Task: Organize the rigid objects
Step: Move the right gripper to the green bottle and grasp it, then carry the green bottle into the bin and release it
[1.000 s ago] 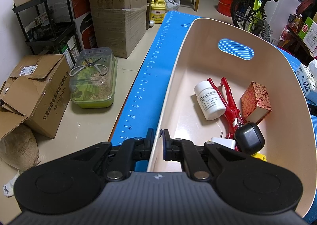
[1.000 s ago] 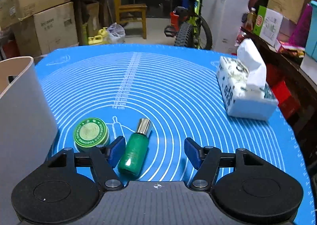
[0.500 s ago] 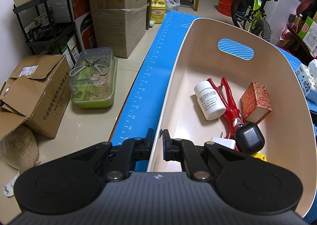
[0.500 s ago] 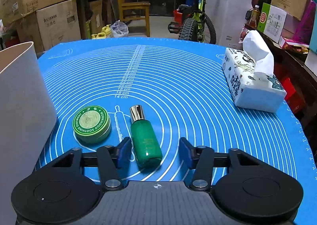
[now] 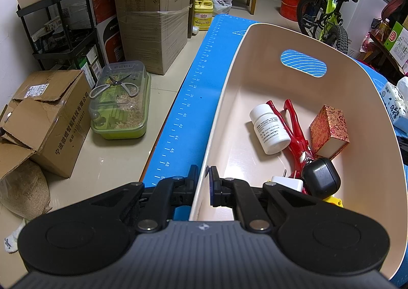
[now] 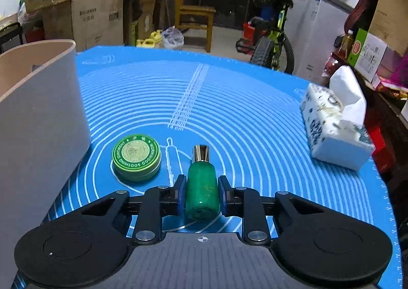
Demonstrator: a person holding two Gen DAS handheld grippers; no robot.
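My left gripper (image 5: 203,176) is shut on the near rim of a beige bin (image 5: 229,80), one pad outside the wall and one inside. Inside the bin lie a white pill bottle (image 5: 270,129), a red tool (image 5: 297,136), a red patterned box (image 5: 329,128), a black case (image 5: 321,180) and a white plug (image 5: 287,183). In the right wrist view my right gripper (image 6: 201,184) is shut on a small green bottle (image 6: 202,187) with a metallic cap, lying on the blue mat (image 6: 229,110). A round green tin (image 6: 136,156) sits just left of it, beside the bin's outer wall (image 6: 38,123).
A tissue pack (image 6: 336,123) lies on the mat's right side. Beyond the table's left edge the floor holds cardboard boxes (image 5: 153,16), a clear-lidded green container (image 5: 119,105) with scissors on it, and a black rack (image 5: 58,21). A bicycle (image 6: 270,41) and chair (image 6: 196,21) stand behind.
My right gripper's pads have come together from wide apart onto the green bottle, and the wrist has rolled so the bottle now lies straight between them. The left gripper has not moved.
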